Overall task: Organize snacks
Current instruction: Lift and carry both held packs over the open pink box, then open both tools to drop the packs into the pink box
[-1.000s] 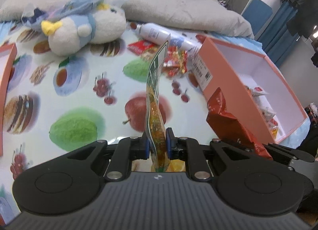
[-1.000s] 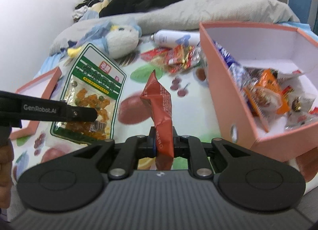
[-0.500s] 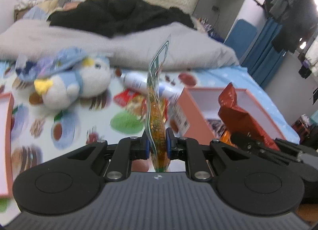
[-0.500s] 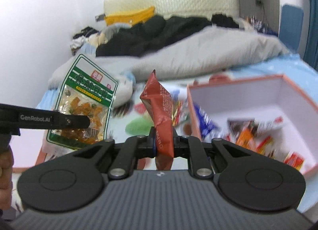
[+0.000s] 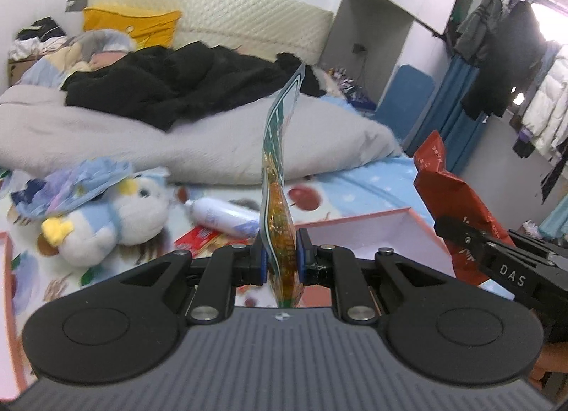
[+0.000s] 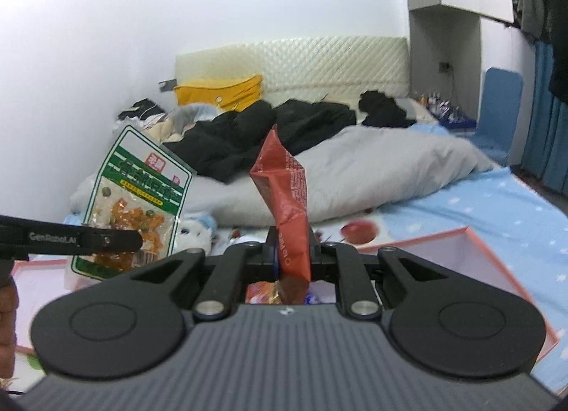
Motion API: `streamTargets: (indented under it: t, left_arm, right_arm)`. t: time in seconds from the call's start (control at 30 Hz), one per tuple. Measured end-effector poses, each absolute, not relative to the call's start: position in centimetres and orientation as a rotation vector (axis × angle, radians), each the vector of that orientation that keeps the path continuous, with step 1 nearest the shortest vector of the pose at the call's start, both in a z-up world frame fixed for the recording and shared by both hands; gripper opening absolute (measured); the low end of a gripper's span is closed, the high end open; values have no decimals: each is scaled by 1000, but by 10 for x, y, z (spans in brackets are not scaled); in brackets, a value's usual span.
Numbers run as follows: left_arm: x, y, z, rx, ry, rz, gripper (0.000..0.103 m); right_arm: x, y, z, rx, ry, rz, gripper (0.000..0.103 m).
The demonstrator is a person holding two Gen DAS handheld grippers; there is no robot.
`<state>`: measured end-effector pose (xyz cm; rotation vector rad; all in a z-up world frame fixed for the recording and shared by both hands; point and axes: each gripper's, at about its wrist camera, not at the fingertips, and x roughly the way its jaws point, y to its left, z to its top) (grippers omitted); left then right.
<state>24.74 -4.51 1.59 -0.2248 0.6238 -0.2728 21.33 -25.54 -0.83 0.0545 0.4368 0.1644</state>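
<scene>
Behind the right claw [image 6: 293, 261], pink box [image 6: 497, 261] interior mostly hidden

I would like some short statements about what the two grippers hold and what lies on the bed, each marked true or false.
1. The left gripper is shut on the green-and-white snack bag. True.
2. The right gripper is open and holds nothing. False: it is shut on the red snack packet.
3. The green-and-white snack bag holds orange pieces. True.
4. The plush penguin sits inside the pink box. False: it lies on the fruit-print sheet, apart from the box.
5. The white bottle stands upright. False: it lies on its side on the sheet.
</scene>
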Motion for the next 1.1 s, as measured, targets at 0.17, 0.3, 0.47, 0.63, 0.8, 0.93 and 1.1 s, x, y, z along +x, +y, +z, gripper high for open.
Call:
streamTargets:
  t: [0.17, 0.3, 0.47, 0.63, 0.8, 0.93, 1.1]
  left_arm:
    - [261, -80, 18, -213, 626, -327, 18]
    - [274, -108, 4, -195, 662, -362, 18]
    - [293, -142, -27, -176, 728, -384, 18]
    - [312, -174, -57, -143, 806, -390, 18]
    - [333, -196, -86, -96, 869, -393, 18]
    - [343, -209, -104, -58, 909, -389, 18]
    - [347, -215, -116, -39, 939, -384, 18]
  right_arm:
    - [218, -285, -12, 67, 444, 111, 16]
    - [224, -312, -29, 89, 481, 58, 16]
    - [231, -338, -60, 116, 546, 24, 16]
    - [238, -358, -95, 146, 616, 0, 16]
    - [244, -371, -123, 160, 673, -23, 16]
    - [249, -382, -145, 161, 725, -32, 16]
    - [255, -391, -162, 192, 773, -36, 17]
